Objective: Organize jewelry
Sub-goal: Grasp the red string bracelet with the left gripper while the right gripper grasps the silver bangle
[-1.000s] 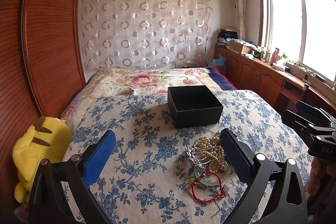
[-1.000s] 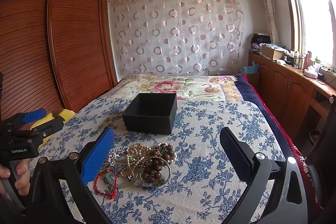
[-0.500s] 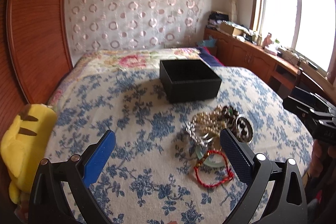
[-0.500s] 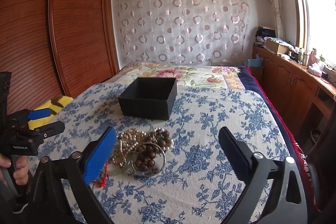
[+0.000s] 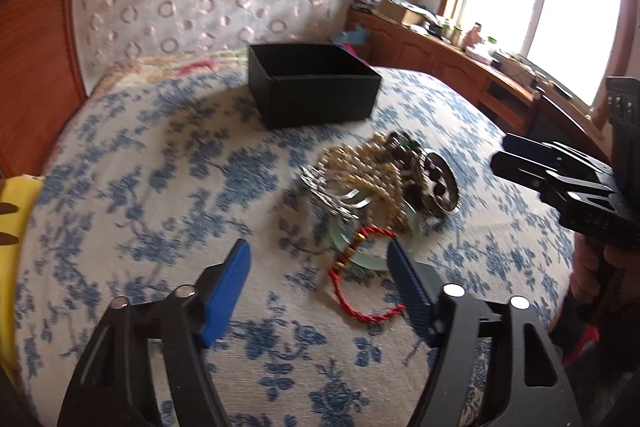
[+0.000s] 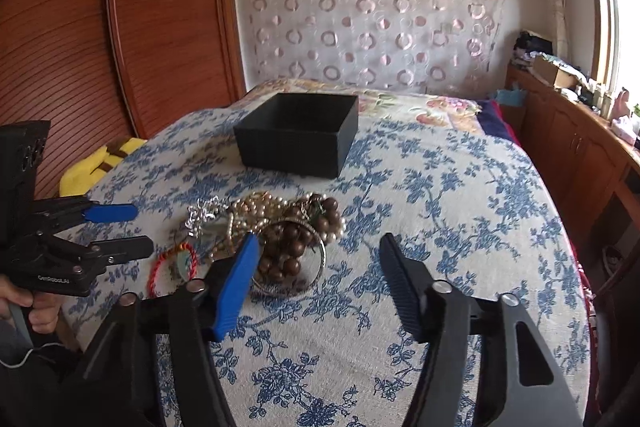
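Blue-flowered bedspread (image 5: pixel 168 163) covers the bed, and your jewelry pile (image 5: pixel 380 183) lies on it just in front of the empty black box (image 5: pixel 316 91), all in one tangle. Your left gripper (image 5: pixel 318 267) has its fingers partly apart and closing with nothing pressed between them — the red cord bracelet (image 5: pixel 362 279) sits in the gap, lying over a pale green bangle (image 5: pixel 360 259). Your right gripper (image 6: pixel 316 263) is also half-open and closing on nothing, its blue finger (image 6: pixel 236 283) in front of the brown beads (image 6: pixel 284 255).

Close on the cord and you may drag the bangle or pearls (image 5: pixel 372 167) along, or pinch the soft cloth. Both tools crowd the pile, so they could knock together. Right of the pile the bed is bare up to its edge.
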Demonstrator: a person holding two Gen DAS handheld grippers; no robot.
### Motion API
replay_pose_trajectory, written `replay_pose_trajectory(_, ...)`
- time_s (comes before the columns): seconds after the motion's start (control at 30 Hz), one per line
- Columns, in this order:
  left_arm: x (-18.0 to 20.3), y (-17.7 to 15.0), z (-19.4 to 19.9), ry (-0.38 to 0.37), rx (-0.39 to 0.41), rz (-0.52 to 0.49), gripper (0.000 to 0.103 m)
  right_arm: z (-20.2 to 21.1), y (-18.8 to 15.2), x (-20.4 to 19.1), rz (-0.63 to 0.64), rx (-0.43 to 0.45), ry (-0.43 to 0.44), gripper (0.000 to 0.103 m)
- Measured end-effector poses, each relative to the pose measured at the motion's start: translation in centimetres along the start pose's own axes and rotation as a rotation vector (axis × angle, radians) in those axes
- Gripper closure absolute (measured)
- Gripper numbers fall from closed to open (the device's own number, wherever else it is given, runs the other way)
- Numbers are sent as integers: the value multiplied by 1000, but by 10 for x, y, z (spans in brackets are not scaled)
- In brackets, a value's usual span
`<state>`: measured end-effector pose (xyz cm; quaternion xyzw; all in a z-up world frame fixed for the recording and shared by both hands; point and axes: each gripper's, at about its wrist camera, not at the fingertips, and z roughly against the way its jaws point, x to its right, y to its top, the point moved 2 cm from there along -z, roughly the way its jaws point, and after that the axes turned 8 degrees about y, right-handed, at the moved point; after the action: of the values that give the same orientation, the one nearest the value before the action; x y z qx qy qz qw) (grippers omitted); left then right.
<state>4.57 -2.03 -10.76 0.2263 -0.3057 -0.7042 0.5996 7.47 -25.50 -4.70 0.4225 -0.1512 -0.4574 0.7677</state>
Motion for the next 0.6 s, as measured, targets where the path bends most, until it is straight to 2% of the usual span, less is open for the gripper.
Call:
replay_pose_trajectory(0.2, 12, -2, -10, -40, -34, -31, 64, -11, -4, 2, 0, -45, 28, 54)
replay_pose_trajectory(0.3, 13, -1, -15, -47, -48, -36, 66, -15, -6, 3, 2, -66, 38, 56)
replay_pose_trajectory(0.4, 11, -1, -22, -68, -67, -28, 72, -19, -7, 4, 2, -85, 51, 57)
replay_pose_trajectory(0.47, 8, 1, -22, -93, -65, -22, 83, -22, -7, 5, -1, -97, 60, 59)
replay_pose_trajectory(0.5, 7, 2, -22, -89, -65, -24, 94, -24, -7, 6, -4, -108, 65, 60)
replay_pose_trajectory(0.6, 6, 5, -16, -68, -44, -39, 96, -31, -6, 7, -4, -136, 75, 66)
